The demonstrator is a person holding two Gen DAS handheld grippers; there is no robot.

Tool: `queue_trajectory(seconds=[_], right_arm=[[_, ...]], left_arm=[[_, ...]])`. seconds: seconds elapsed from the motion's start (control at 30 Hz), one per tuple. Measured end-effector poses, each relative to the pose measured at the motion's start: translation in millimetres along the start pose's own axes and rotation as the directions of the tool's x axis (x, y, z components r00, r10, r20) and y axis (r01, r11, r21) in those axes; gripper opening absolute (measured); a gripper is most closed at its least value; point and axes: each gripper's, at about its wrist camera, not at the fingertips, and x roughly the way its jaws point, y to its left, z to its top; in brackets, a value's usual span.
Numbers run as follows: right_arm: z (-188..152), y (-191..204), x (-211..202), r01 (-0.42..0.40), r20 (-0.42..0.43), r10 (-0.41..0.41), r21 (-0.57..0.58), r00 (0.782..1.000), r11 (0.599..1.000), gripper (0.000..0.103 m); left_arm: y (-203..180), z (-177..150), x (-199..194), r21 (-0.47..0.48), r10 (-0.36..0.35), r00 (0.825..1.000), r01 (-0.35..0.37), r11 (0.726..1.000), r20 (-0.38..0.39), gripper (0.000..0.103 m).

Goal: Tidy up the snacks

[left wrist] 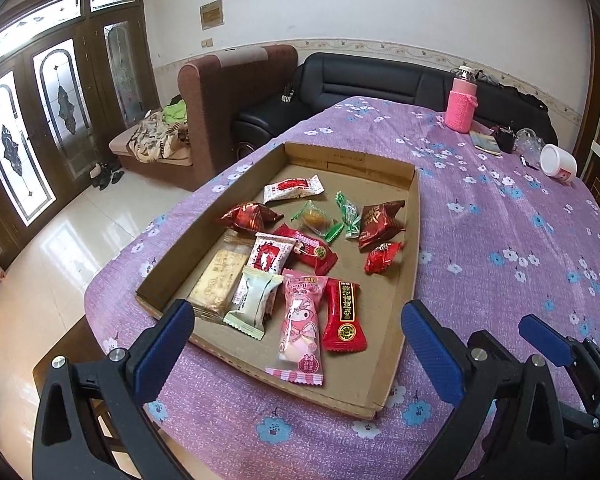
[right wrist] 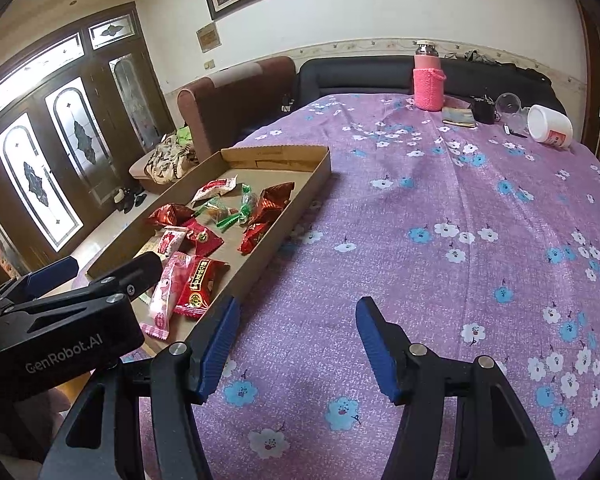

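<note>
A shallow cardboard tray (left wrist: 414, 216) lies on the purple flowered tablecloth and holds several wrapped snacks: a pink marshmallow pack (left wrist: 300, 324), a red pack (left wrist: 344, 316), a pale green pack (left wrist: 254, 300), a biscuit pack (left wrist: 216, 280), red candies (left wrist: 380, 220) and green candies (left wrist: 350, 216). My left gripper (left wrist: 296, 344) is open and empty, just above the tray's near edge. My right gripper (right wrist: 296, 344) is open and empty over bare cloth, right of the tray (right wrist: 300, 204). The left gripper also shows in the right wrist view (right wrist: 112, 276).
At the table's far end stand a pink knit-covered bottle (left wrist: 462, 102), a tipped white jar (left wrist: 558, 162), a clear glass (left wrist: 530, 142) and small dark items (left wrist: 504, 140). Sofas (left wrist: 236, 96) and glass doors lie beyond the table's left edge.
</note>
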Motion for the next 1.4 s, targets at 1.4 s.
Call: queue_trajectory(seconds=[1.4], right_arm=[[-5.6,-0.4,6.0,0.086,-0.019,-0.086,-0.010,0.996,0.996,0.065]], left_arm=[[4.4,-5.1,-14.9,-0.030,0.038,0.995,-0.035,0.999,0.091,0.103]])
